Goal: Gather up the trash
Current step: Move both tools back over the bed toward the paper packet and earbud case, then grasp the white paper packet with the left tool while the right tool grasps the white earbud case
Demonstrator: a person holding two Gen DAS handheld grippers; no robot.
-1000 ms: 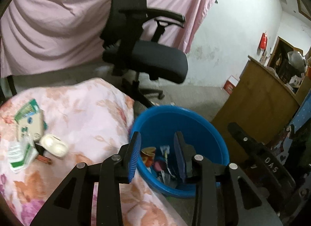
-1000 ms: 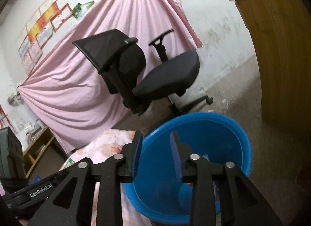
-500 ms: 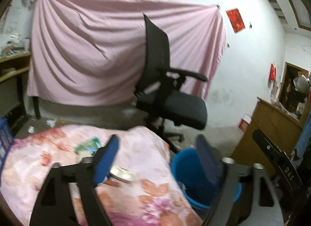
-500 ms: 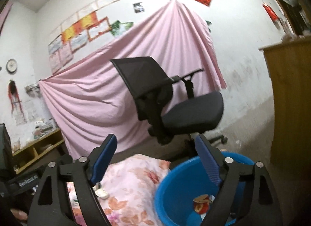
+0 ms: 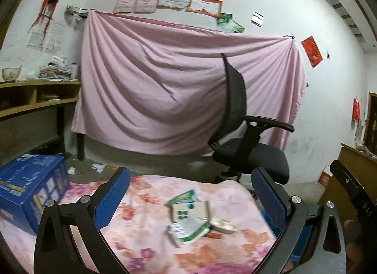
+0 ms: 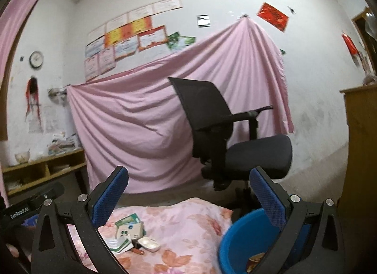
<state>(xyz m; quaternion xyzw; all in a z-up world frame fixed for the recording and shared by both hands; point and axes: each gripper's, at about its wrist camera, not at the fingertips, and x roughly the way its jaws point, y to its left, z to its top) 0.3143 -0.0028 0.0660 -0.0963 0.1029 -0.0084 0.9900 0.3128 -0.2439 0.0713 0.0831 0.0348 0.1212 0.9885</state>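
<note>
On the left gripper (image 6: pixel 28 205), "GenRobot.AI"; both jaws just spread wide, nothing between, above floral cloth (image 5: pixel 146 234)

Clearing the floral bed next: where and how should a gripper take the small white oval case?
Probably across the narrow width of the white oval case, coming from above: it lies flat on the floral cover, packets crowd its left side, and its right side looks free.

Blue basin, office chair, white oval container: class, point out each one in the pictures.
Blue basin (image 6: pixel 232 238): right wrist view, on its near rim.
Office chair (image 5: pixel 253 158): left wrist view, on the seat cushion.
White oval container (image 6: pixel 148 243): right wrist view, on its top.
</note>
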